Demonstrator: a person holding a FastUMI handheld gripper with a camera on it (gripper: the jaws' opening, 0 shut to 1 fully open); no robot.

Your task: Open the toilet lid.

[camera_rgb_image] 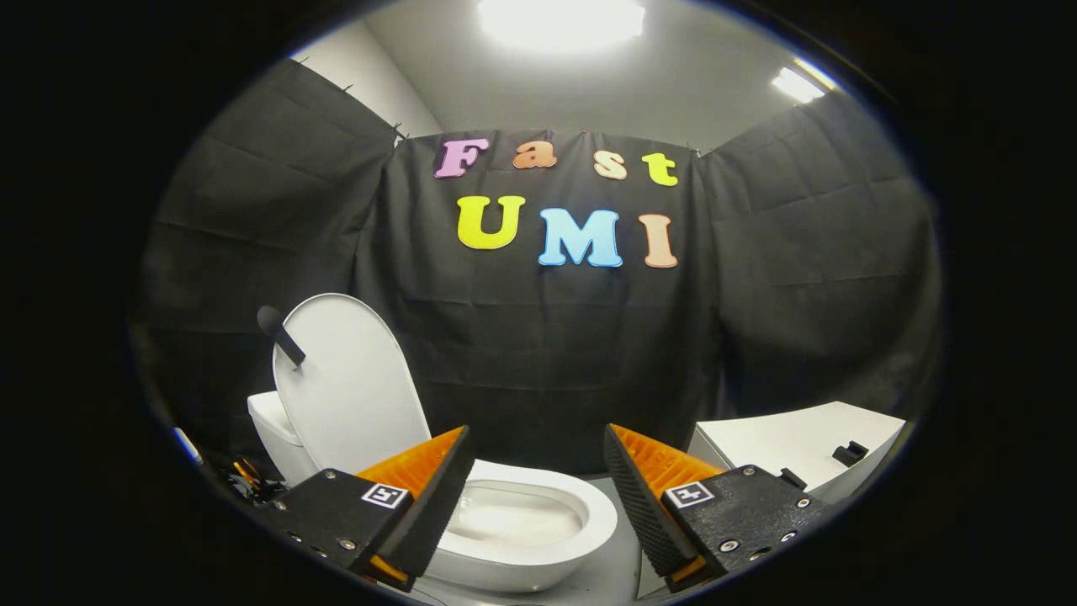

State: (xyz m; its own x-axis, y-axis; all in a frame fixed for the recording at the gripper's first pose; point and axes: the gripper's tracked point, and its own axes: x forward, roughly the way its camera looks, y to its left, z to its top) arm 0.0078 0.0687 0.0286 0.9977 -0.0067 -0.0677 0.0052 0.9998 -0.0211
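Gripper (535, 497) open above one toilet (522, 526), one lid (349, 387) upright

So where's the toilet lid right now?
In the gripper view the toilet lid stands raised behind the bowl, beyond the open gripper, towards its left finger, against the black cloth wall.

Two ceiling lights (561, 21) blow out to white glare overhead, leaving the black cloth wall (547, 353) dim and flat. The raised toilet lid (349, 387) shines evenly, while fisheye distortion bends and darkens the scene's rim; focus stays sharp.
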